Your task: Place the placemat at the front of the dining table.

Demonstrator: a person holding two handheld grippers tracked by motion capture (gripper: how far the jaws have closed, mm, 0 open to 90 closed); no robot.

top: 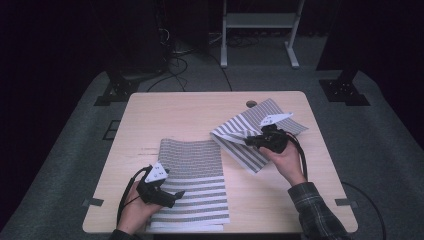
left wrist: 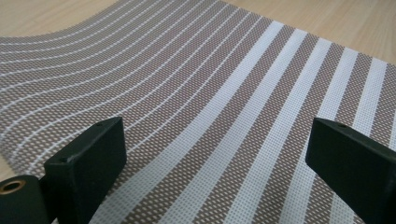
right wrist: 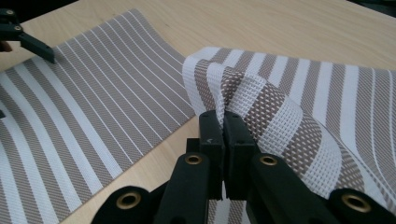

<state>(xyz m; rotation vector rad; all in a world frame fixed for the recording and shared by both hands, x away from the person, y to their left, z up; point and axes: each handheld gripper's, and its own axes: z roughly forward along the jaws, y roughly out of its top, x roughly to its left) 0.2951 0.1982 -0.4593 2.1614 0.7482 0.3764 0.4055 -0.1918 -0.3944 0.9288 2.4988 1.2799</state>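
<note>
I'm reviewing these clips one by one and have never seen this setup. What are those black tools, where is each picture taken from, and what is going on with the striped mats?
A person sits at a wooden table and holds a hand-operated two-jaw gripper in each hand. The high view looks down from above; the other two pictures come from cameras riding on each gripper, looking along its black jaws. Two striped woven placemats are on the table. The left gripper hovers with its jaws wide open over the flat placemat. The right gripper is clamped shut on a folded edge of the second placemat, lifting that part off the table so it buckles.
</note>
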